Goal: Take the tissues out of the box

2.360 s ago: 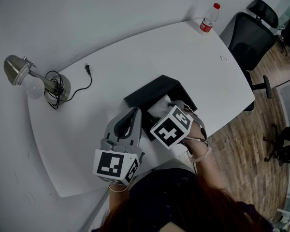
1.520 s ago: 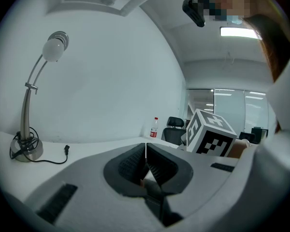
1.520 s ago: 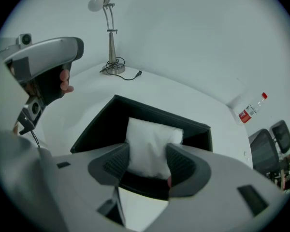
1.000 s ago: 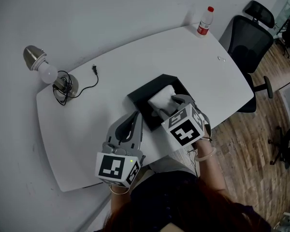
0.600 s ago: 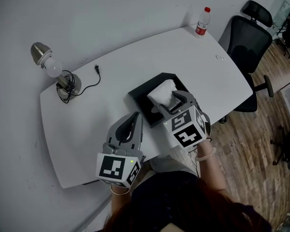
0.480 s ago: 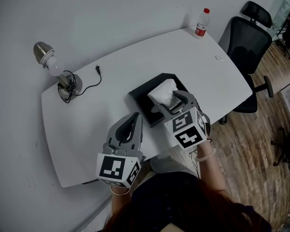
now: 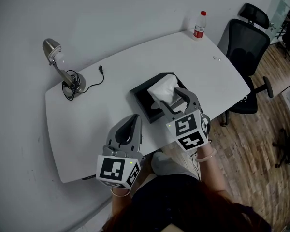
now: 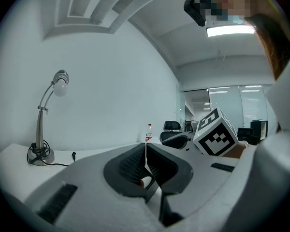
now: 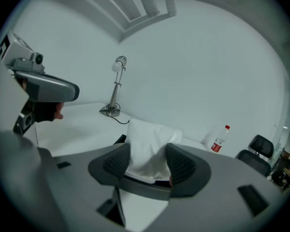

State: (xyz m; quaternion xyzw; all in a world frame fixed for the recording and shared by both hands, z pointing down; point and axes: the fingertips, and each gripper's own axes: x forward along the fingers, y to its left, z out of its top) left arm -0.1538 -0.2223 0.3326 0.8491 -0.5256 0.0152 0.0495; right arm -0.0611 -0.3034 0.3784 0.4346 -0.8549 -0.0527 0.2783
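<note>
The right tool (image 7: 173,100) reaches out over the near edge of the desk (image 7: 111,76), tipped somewhat downward, with its marker cube facing back toward the person. Its jaws pinch a bunched white wad of tissues (image 7: 163,87). The wad stands up out of the box (image 7: 141,94) and bulges above the pads in the right gripper view. The left tool (image 7: 134,121) is held level to the left of it, by the desk's near edge and apart from the box. Its jaws are pressed together with nothing between them. The black box sits about mid-desk, toward the near side.

There are two tools, one box and one wad of tissues. One lamp (image 7: 63,71) with its cord (image 7: 94,79) stands at the far left, and one red-capped bottle (image 7: 199,25) at the far right corner. One black chair (image 7: 245,37) sits just beyond the desk's right end.
</note>
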